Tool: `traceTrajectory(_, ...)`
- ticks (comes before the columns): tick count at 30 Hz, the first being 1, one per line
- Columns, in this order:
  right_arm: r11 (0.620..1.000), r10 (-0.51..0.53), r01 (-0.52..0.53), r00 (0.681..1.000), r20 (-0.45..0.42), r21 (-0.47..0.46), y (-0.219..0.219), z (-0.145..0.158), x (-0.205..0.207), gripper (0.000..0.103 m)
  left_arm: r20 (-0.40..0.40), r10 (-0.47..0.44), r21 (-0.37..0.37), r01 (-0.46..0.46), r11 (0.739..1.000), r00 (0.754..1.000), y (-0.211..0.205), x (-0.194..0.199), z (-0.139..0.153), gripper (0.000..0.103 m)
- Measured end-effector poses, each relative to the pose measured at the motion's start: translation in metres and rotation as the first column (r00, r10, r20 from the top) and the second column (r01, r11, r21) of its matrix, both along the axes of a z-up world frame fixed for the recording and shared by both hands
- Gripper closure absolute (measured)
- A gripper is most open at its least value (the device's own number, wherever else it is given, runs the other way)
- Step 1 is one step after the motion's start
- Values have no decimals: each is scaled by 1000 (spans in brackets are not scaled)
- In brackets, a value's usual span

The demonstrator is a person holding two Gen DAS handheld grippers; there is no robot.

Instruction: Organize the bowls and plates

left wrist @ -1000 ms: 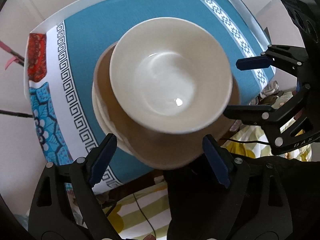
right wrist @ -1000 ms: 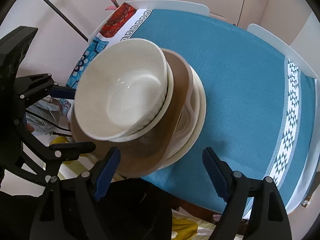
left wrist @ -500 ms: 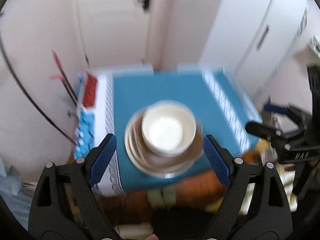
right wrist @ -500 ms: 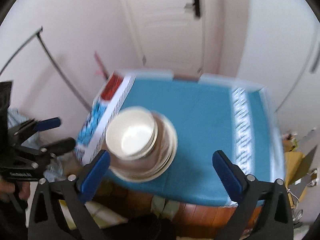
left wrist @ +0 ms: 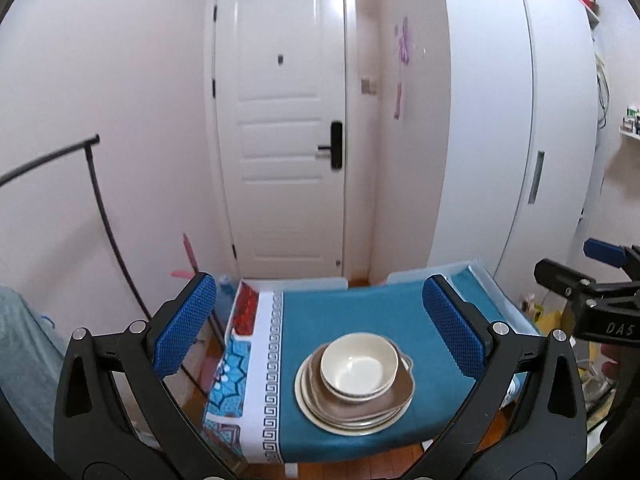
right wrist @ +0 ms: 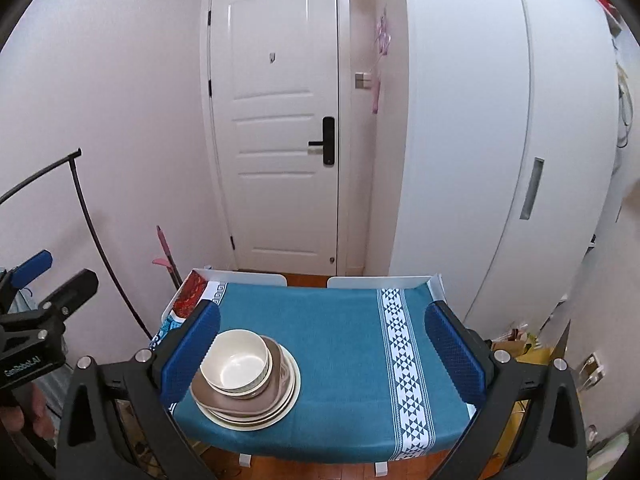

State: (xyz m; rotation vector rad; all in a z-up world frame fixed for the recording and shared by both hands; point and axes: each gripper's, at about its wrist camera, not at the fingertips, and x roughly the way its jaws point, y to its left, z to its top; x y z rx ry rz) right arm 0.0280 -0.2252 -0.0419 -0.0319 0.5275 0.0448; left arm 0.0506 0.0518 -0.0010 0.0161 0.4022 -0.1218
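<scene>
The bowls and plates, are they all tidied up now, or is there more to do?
Looks nearly finished. The cream bowls sit nested on the brown dish, on the plates, all one pile on the blue tablecloth. Nothing is in hand: the left claw and the right claw are both open and empty. No other dishes show on the table, so nothing seems left.

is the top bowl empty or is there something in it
Empty: the top bowl sits upright on the stack, and its cream inside shows bare to the bottom in both wrist views.
</scene>
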Motion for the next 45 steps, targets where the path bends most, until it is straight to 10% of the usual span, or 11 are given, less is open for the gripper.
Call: traceTrajectory(45,998,-64,65,996,67,-8,2,15,-10,1,83,30,16,-32,999,996,-6,-16,17,0)
